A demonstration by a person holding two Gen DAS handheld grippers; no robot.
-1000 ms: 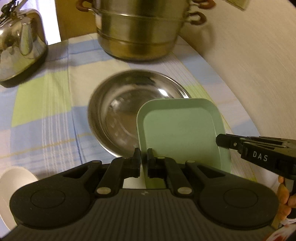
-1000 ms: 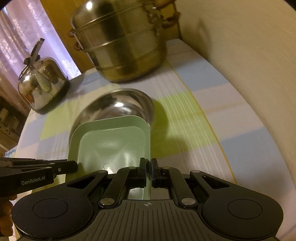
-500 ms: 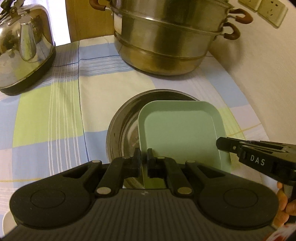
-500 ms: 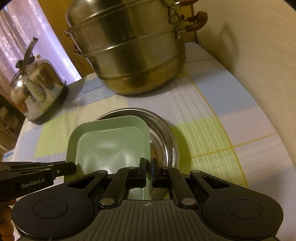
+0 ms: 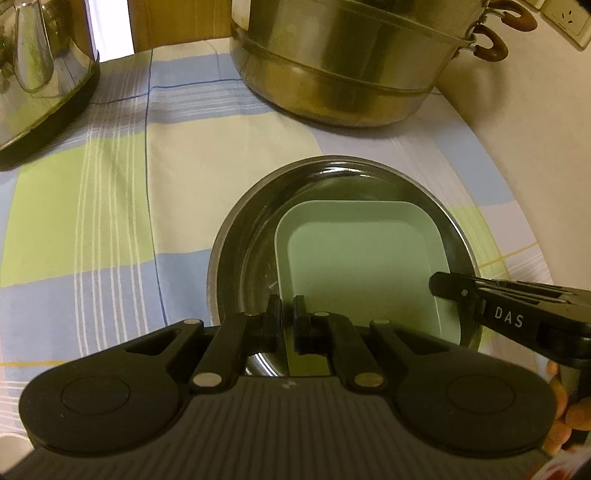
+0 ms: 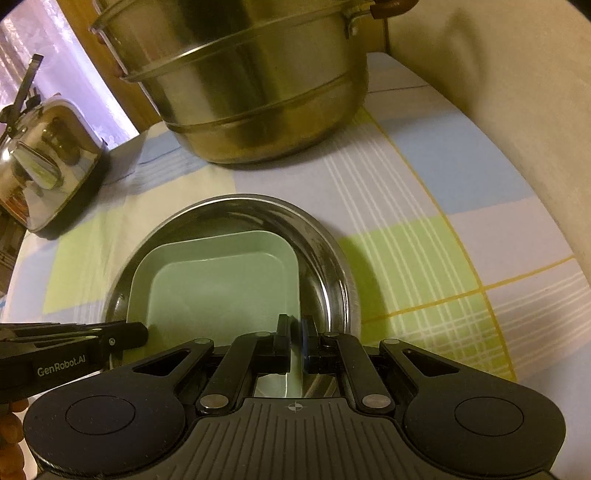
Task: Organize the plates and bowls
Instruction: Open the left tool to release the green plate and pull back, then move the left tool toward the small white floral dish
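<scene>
A pale green square plate lies low inside a round steel bowl on the checked tablecloth. My left gripper is shut on the plate's near left rim. My right gripper is shut on its near right rim. Each gripper shows in the other's view: the right one pokes in from the right, the left one from the left. Whether the plate's underside touches the bowl is hidden.
A large stacked steel steamer pot stands just behind the bowl. A shiny kettle sits at the far left. A pale wall with a socket borders the table's right edge.
Both grippers carried the green plate forward and down, from above the bowl's near edge to inside its rim. The pot and kettle loom closer.
</scene>
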